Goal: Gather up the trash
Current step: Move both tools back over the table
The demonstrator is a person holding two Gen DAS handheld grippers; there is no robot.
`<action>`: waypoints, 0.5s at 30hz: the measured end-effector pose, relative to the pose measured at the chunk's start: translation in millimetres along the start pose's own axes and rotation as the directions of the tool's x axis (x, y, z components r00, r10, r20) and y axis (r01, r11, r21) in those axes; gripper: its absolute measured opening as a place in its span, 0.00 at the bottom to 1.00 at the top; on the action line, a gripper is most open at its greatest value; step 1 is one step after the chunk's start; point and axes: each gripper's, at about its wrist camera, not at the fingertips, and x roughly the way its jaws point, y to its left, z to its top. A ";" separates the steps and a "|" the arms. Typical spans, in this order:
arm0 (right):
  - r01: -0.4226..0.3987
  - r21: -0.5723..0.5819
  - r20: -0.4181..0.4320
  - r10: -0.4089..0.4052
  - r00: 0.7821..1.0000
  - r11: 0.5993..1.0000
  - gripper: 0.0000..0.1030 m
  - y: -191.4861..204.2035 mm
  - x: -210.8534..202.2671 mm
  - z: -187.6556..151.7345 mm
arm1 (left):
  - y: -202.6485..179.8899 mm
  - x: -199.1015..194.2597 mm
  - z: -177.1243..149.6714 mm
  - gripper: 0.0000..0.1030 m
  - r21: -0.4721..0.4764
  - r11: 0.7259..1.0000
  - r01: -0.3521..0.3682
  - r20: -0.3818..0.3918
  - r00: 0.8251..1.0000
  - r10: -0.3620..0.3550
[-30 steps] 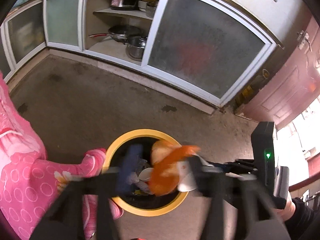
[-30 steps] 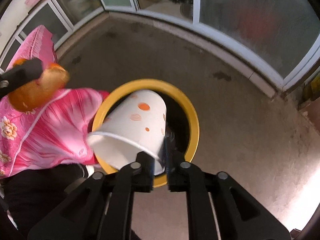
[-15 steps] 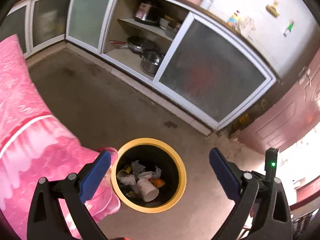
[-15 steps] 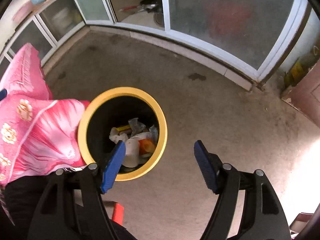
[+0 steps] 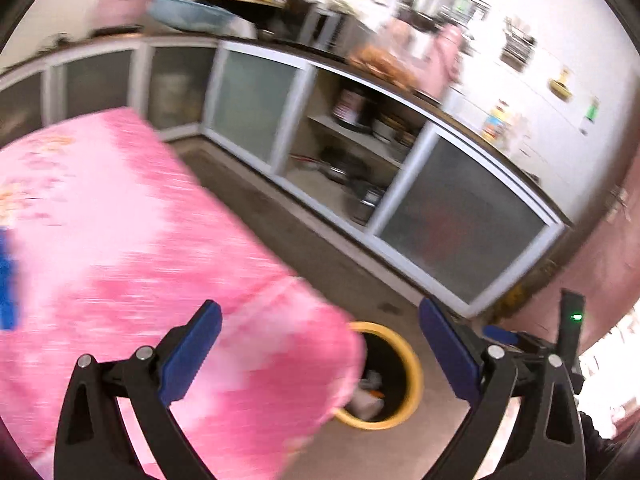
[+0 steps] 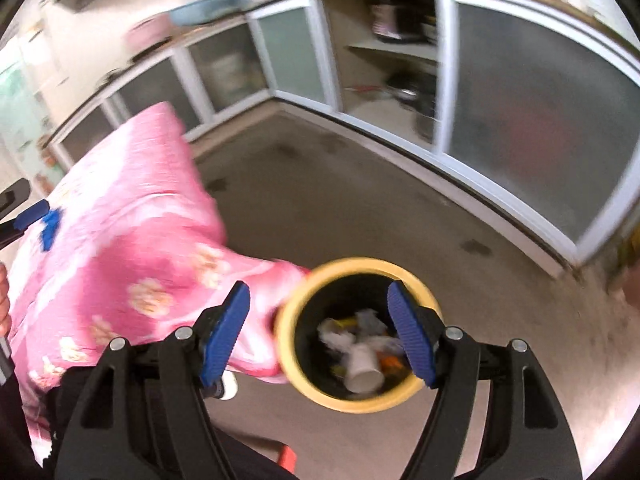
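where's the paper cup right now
The white paper cup lies inside the yellow-rimmed bin among other trash, on the floor beside the pink cloth, low in the right wrist view.

No text legible — labels, posters blurred

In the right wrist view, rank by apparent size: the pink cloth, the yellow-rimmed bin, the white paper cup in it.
1. Pink cloth, though nearness to the camera may inflate it.
2. Yellow-rimmed bin.
3. White paper cup, lying inside the bin.
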 end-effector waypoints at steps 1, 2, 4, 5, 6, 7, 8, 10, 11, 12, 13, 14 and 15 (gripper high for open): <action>-0.019 -0.025 0.000 0.019 1.000 1.000 0.66 15.8 3.6 3.1 | 15.3 -10.8 0.6 0.92 -0.012 0.999 -0.033 0.010 0.999 0.033; -0.050 -0.059 -0.002 0.050 0.999 0.997 0.66 37.1 8.7 8.3 | 31.2 -21.7 2.2 0.92 -0.024 0.997 -0.068 0.017 0.998 0.068; -0.096 -0.114 -0.007 0.096 0.995 0.989 0.66 71.4 18.0 16.5 | 67.7 -45.3 4.1 0.92 -0.057 0.986 -0.156 0.030 0.987 0.157; -0.115 -0.138 -0.011 0.114 0.993 0.984 0.66 85.8 21.5 18.9 | 83.3 -54.0 4.8 0.92 -0.075 0.979 -0.190 0.032 0.981 0.193; -0.145 -0.178 -0.018 0.144 0.989 0.973 0.66 109.4 26.1 23.1 | 104.2 -65.8 6.3 0.92 -0.101 0.968 -0.231 0.037 0.971 0.236; -0.173 -0.211 -0.023 0.172 0.985 0.962 0.66 131.3 30.1 26.8 | 118.3 -73.9 7.1 0.92 -0.117 0.958 -0.262 0.040 0.963 0.268; -0.190 -0.229 -0.028 0.189 0.982 0.955 0.66 144.3 31.9 28.3 | 132.6 -81.8 8.3 0.92 -0.130 0.946 -0.297 0.042 0.951 0.305; -0.256 -0.287 -0.054 0.251 0.967 0.923 0.66 188.9 40.5 34.2 | 161.5 -98.7 9.8 0.92 -0.147 0.914 -0.378 0.046 0.920 0.388; -0.277 -0.311 -0.060 0.272 0.960 0.909 0.66 207.2 42.5 34.8 | 177.9 -105.4 10.3 0.92 -0.154 0.895 -0.418 0.040 0.903 0.428; -0.297 -0.339 -0.065 0.293 0.954 0.893 0.66 226.5 44.3 35.1 | 191.8 -111.7 9.5 0.92 -0.160 0.884 -0.439 0.036 0.892 0.450; -0.314 -0.371 -0.070 0.310 0.948 0.874 0.66 248.0 47.6 37.0 | 205.1 -115.3 9.1 0.92 -0.168 0.871 -0.462 0.028 0.881 0.473; -0.325 -0.399 -0.078 0.322 0.944 0.857 0.66 268.6 51.5 38.8 | 214.8 -117.0 9.4 0.92 -0.174 0.860 -0.479 0.019 0.872 0.490; -0.335 -0.418 -0.086 0.330 0.940 0.845 0.66 283.3 53.5 39.5 | 230.7 -118.7 8.7 0.92 -0.188 0.844 -0.502 0.003 0.859 0.512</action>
